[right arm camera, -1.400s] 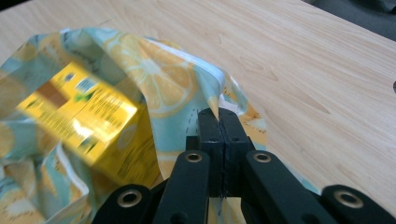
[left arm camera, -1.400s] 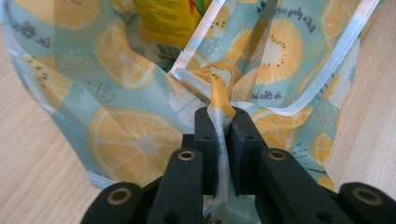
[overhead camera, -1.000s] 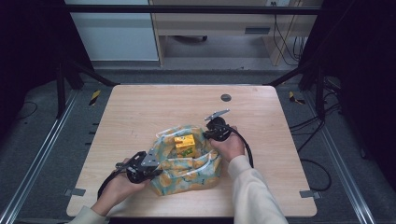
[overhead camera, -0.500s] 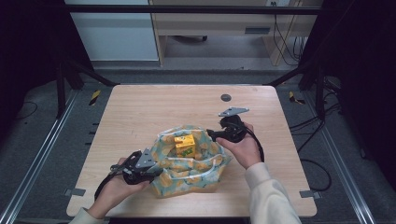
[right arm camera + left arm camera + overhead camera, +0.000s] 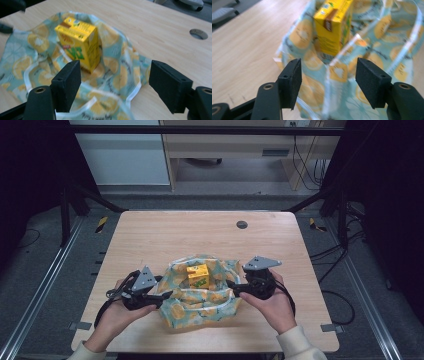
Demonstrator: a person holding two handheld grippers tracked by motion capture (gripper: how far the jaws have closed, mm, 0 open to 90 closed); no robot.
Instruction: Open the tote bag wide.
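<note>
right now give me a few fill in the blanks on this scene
1. The yellow carton stands inside the lemon-print ____.
2. The jaws of the left gripper are ____.
3. The bag rests on a ____ table.
4. The jaws of the right gripper hold ____.

Missing words: bag; open; wooden; nothing

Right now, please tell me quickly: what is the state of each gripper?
Left gripper: open, just been opening; lemon-print bag lies between the jaws, unpressed.
Right gripper: open, just been opening, holding nothing.
</note>
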